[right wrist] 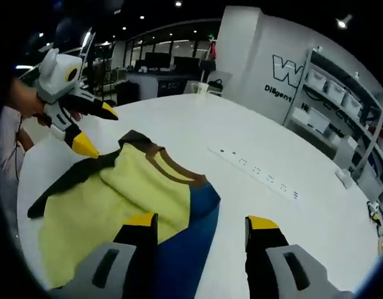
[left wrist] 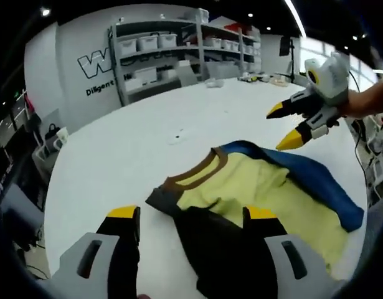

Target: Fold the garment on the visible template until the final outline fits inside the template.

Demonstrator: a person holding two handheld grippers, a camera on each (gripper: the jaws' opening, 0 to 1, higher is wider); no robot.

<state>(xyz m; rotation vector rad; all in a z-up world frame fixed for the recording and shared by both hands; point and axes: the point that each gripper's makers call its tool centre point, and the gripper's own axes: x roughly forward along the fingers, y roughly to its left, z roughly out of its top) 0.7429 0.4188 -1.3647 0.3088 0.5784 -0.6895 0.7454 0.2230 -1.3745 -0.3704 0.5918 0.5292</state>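
White table (left wrist: 147, 143), garment (left wrist: 253, 199) under hand-held gripper (left wrist: 192, 219)

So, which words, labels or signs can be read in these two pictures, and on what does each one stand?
"W": large outlined letter on the grey wall, cut off by the shelves in the left gripper view and again in the right gripper view.
"Diligent": small line under it on the same wall; the rest is hidden.
Bins on the shelves: any labels are too small to read.
The shirt: no print visible.
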